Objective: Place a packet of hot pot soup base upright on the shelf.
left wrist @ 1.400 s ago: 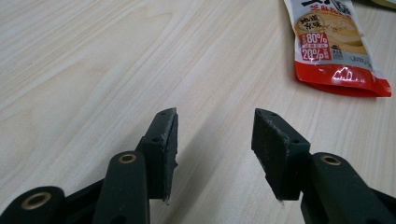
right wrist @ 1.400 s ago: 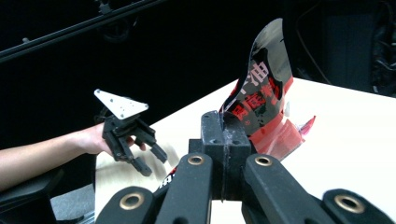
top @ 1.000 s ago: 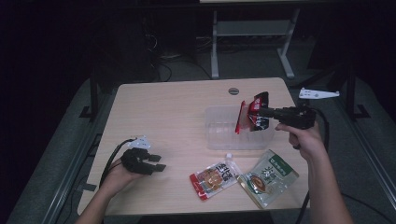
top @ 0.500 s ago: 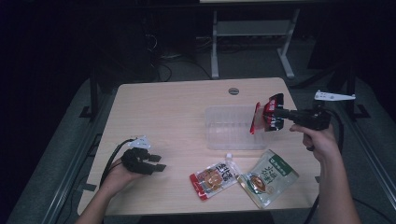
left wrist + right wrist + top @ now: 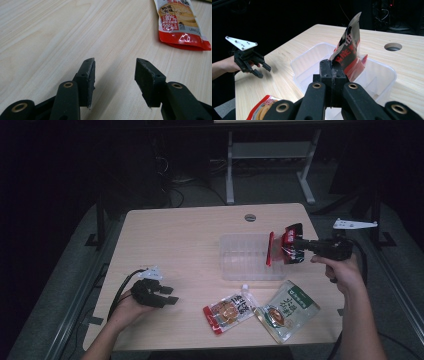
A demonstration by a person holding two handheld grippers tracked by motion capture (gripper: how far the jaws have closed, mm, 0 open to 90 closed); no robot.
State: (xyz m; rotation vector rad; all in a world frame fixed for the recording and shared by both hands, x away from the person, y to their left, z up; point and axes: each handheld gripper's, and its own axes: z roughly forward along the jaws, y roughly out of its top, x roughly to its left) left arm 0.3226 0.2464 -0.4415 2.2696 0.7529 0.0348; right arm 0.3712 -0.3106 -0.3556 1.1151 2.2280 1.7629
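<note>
My right gripper (image 5: 295, 246) (image 5: 332, 65) is shut on a red and black snack packet (image 5: 281, 247) (image 5: 348, 53), holding it over the right end of a clear plastic bin (image 5: 247, 257) (image 5: 312, 60). On the table in front of the bin lie an orange-red snack packet (image 5: 229, 311) (image 5: 181, 23) and a green packet (image 5: 287, 310). My left gripper (image 5: 170, 296) (image 5: 115, 75) rests on the table at the front left, open, with bare wood between its pads. It also appears at a distance in the right gripper view (image 5: 263, 70).
The light wooden table (image 5: 175, 240) has a round cable hole (image 5: 250, 217) near its far edge. A metal desk frame (image 5: 270, 160) stands on the dark floor behind it.
My right gripper has carried the red packet to the right and slightly down, from over the bin's middle to its right end. The left gripper has not moved.
</note>
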